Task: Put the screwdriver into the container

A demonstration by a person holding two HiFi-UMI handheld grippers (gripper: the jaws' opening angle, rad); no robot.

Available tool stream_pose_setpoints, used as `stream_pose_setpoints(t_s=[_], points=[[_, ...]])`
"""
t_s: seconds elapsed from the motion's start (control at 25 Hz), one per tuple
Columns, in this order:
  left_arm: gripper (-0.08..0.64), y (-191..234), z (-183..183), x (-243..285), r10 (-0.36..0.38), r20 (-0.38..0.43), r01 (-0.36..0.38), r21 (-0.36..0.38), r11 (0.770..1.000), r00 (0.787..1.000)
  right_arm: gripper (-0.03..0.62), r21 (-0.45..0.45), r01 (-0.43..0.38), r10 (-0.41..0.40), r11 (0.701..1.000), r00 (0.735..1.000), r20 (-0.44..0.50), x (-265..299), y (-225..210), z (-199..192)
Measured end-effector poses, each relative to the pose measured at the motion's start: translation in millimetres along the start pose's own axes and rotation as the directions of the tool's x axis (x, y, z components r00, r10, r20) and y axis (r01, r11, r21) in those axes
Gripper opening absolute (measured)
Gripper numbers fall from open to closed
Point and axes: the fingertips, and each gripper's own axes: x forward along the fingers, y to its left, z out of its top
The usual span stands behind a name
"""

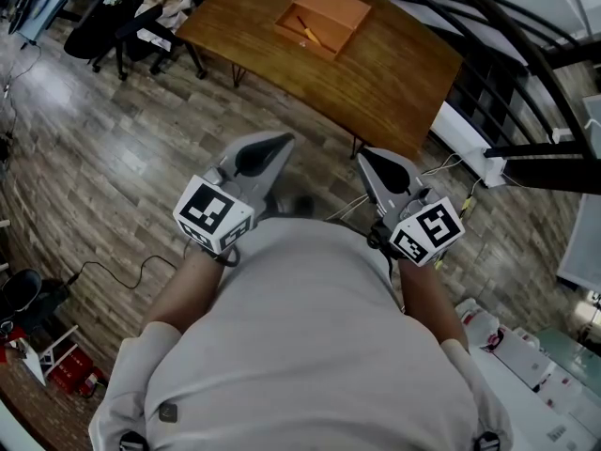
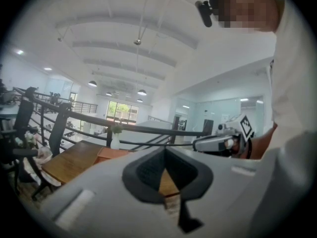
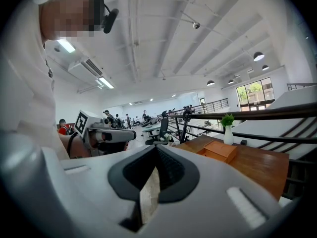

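Both tools, our left gripper and right gripper, are pressed together on nothing and held by our chest, well back from the wooden table, likely because nothing needs carrying. The screwdriver lies flat inside the orange container near the table's far edge, its long axis slanting far-left to near-right.

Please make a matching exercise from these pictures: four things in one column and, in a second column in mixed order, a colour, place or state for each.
Things
1. container
2. vase
3. chair
4. left gripper

Descriptions
A. black, standing on the floor
B. white, with a green plant in it
C. orange-brown, open, on the table
D. fingers shut, holding nothing

Pairs: 1-C, 2-B, 3-A, 4-D
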Motion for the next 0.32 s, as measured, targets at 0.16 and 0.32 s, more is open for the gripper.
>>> stream_pose_setpoints(t_s=[0.16, 0.32], points=[[0.002, -0.8, -1.9, 1.9, 0.000, -0.001, 0.000, -0.003, 1.000, 1.000, 0.008, 0.004, -0.001, 0.001, 1.000, 1.000, -0.001, -1.2, -1.2, -2.7], [0.002, 0.7, -2.5, 5.7, -0.002, -0.003, 0.002, -0.005, 1.000, 1.000, 0.008, 0.005, -0.001, 0.001, 1.000, 1.000, -0.001, -0.4, -5.2, -3.1]])
